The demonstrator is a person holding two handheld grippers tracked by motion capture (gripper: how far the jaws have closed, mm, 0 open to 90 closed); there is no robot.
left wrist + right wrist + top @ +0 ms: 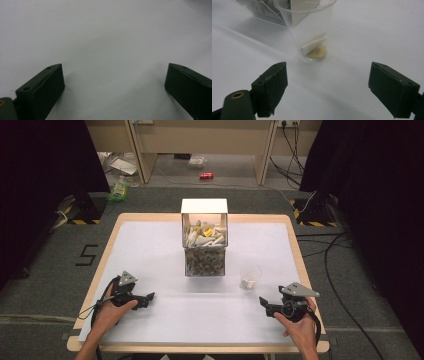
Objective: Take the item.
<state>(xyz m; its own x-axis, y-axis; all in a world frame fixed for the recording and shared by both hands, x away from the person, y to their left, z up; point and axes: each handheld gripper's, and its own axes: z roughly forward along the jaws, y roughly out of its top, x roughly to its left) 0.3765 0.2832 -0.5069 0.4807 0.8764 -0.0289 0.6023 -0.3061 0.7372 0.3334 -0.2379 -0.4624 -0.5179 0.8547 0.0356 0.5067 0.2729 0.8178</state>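
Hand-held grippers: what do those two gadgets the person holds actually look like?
Each hand-held gripper, left and right, is a black gadget with two blocky dark jaws, a grey three-cornered plate on top and a black cable trailing back. The forearms are bare, no sleeves.

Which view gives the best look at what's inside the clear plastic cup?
The right gripper view: the clear plastic cup stands upright just ahead of the open right tool, with small packets visible at its bottom. The high view shows the cup small, its contents only a pale blur. The left gripper view faces bare white tabletop.
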